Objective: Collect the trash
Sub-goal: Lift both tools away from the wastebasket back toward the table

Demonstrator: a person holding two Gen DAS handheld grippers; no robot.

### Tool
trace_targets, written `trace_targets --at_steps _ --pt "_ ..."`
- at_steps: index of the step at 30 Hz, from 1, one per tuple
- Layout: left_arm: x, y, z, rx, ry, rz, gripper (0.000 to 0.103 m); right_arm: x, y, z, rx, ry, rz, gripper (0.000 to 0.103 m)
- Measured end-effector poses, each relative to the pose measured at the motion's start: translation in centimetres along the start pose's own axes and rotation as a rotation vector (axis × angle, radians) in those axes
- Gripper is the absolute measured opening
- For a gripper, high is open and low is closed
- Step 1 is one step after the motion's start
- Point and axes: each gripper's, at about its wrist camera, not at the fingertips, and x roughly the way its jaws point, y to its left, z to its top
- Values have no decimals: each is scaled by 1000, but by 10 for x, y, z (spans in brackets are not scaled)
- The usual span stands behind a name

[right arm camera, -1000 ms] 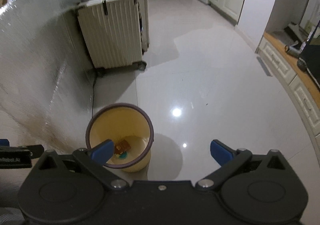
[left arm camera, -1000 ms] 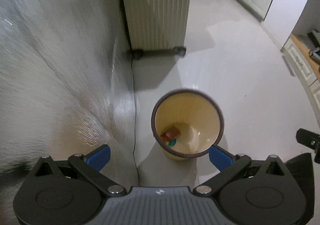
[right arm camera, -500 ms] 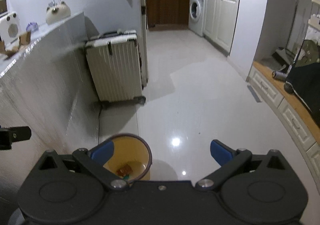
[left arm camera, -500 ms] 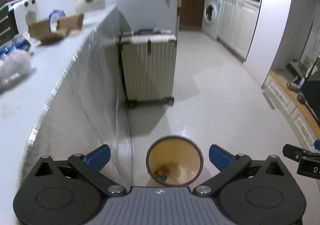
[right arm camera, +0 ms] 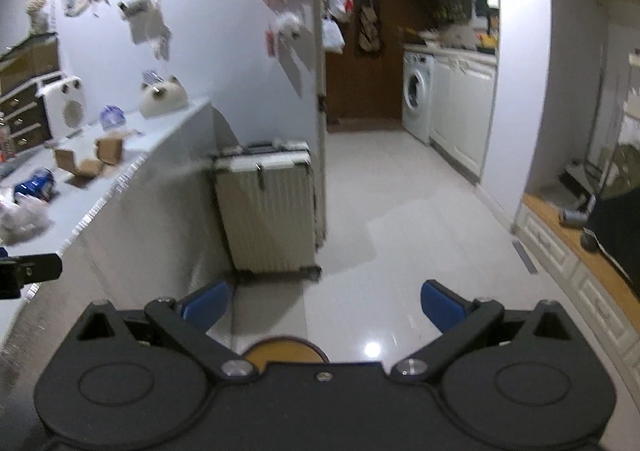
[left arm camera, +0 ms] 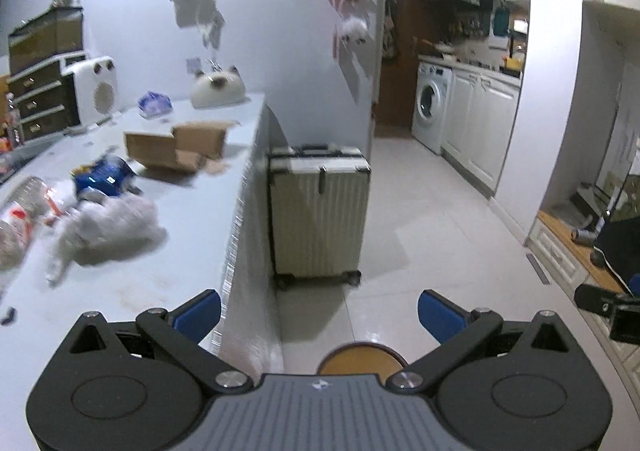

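Observation:
My left gripper (left arm camera: 318,317) is open and empty, raised above the counter's right edge. My right gripper (right arm camera: 324,309) is open and empty over the floor. The yellow trash bin (left arm camera: 362,359) on the floor is mostly hidden under the left gripper; its rim also shows in the right wrist view (right arm camera: 286,351). On the counter (left arm camera: 192,235) lie a crumpled white plastic bag (left arm camera: 108,227), a blue wrapper (left arm camera: 104,175), an open cardboard box (left arm camera: 176,147) and a clear plastic bottle (left arm camera: 20,207). The box (right arm camera: 86,157) and blue wrapper (right arm camera: 34,185) also show in the right wrist view.
A ribbed cream suitcase (left arm camera: 318,211) stands against the counter's end. A white heater (left arm camera: 94,89) and a cat-shaped object (left arm camera: 216,89) sit at the counter's back. A washing machine (left arm camera: 430,107) and white cabinets (left arm camera: 484,123) line the far right. The other gripper shows at the right edge (left arm camera: 608,309).
Both grippers have risen and tilted up from the bin. The bin has dropped to the bottom of both views and the counter top with its trash has come into sight.

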Motion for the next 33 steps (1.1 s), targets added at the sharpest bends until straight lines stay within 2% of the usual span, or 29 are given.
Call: trace_targets --at_steps 8,17,26,33 --pt "-39 39 15 -26 -100 39 103 -25 41 33 -55 -113 69 103" --pt "-63 101 25 -43 -163 116 103 -17 98 51 -70 -165 206 103" --pt "-59 172 20 -112 -153 213 103 12 163 53 -108 -168 338 103" --pt "-42 218 9 -153 -122 248 103 44 213 60 -138 -156 422 103"
